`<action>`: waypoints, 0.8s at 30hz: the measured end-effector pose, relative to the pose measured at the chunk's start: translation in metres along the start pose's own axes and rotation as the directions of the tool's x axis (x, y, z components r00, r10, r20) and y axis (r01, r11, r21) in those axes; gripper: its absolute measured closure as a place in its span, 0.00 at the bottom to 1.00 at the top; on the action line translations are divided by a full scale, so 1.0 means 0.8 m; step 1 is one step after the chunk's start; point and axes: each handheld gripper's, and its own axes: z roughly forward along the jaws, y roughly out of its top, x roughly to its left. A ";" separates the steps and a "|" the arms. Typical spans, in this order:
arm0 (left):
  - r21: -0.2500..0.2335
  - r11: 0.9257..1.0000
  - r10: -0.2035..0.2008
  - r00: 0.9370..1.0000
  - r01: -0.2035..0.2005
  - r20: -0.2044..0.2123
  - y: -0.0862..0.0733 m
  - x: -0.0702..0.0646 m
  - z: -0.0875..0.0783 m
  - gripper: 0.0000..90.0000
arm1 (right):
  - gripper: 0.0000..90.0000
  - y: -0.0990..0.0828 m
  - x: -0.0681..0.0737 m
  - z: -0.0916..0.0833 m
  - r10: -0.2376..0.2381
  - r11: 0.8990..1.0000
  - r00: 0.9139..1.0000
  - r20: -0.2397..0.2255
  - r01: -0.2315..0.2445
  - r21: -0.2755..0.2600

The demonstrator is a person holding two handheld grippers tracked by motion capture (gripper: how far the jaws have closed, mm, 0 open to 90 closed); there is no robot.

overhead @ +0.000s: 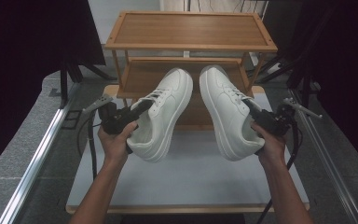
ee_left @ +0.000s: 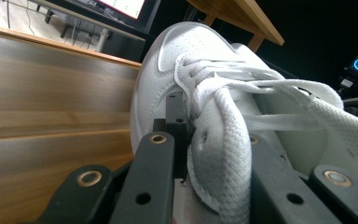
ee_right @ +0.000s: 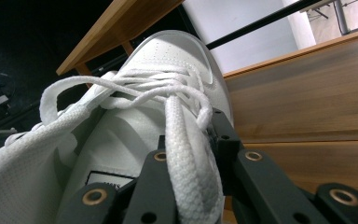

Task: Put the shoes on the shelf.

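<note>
Shoes (overhead: 164,116) (overhead: 226,114) held aloft — each gripper (overhead: 142,108) (overhead: 254,108) clamps one's collar.

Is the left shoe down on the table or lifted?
Lifted: the left shoe hangs tilted in the left gripper, its sole clear of the table.

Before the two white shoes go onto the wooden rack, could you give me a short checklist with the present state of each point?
1. Left tongs closed on the left shoe, at its collar: ok.
2. Right tongs closed on the right shoe: ok.
3. Both shoes lifted off the white table: ok.
4. Toes point toward the rack: ok.
5. Lower shelf free for the pair: cannot tell, the shoes hide part of it.
6. Laces clear of the tongs: not ok, a loop lies between the jaws.
</note>
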 end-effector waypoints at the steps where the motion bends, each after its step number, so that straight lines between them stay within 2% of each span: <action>1: 0.001 1.000 0.000 1.000 0.000 -0.002 0.001 0.001 0.001 0.92 | 0.92 0.001 -0.001 0.001 0.003 1.000 1.000 0.002 -0.003 0.000; 5: 0.007 1.000 0.008 1.000 -0.008 -0.024 0.007 0.003 0.007 0.92 | 0.92 0.004 -0.001 0.006 0.011 1.000 1.000 0.016 -0.011 -0.003; 10: 0.002 1.000 -0.012 1.000 0.012 -0.027 0.014 0.009 0.013 0.92 | 0.92 0.010 -0.003 0.014 0.017 1.000 0.999 0.031 -0.017 -0.007; 15: 0.007 1.000 0.006 0.999 -0.005 -0.037 0.018 0.014 0.021 0.92 | 0.92 0.015 -0.002 0.021 0.022 1.000 0.999 0.040 -0.022 -0.006; 20: 0.014 1.000 0.000 0.999 0.000 -0.041 0.018 0.020 0.028 0.92 | 0.92 0.019 0.000 0.030 0.018 1.000 0.998 0.053 -0.018 0.002; 24: 0.001 1.000 -0.017 0.999 0.017 -0.043 0.021 0.025 0.032 0.92 | 0.92 0.021 -0.001 0.040 0.035 0.999 0.998 0.061 -0.035 0.001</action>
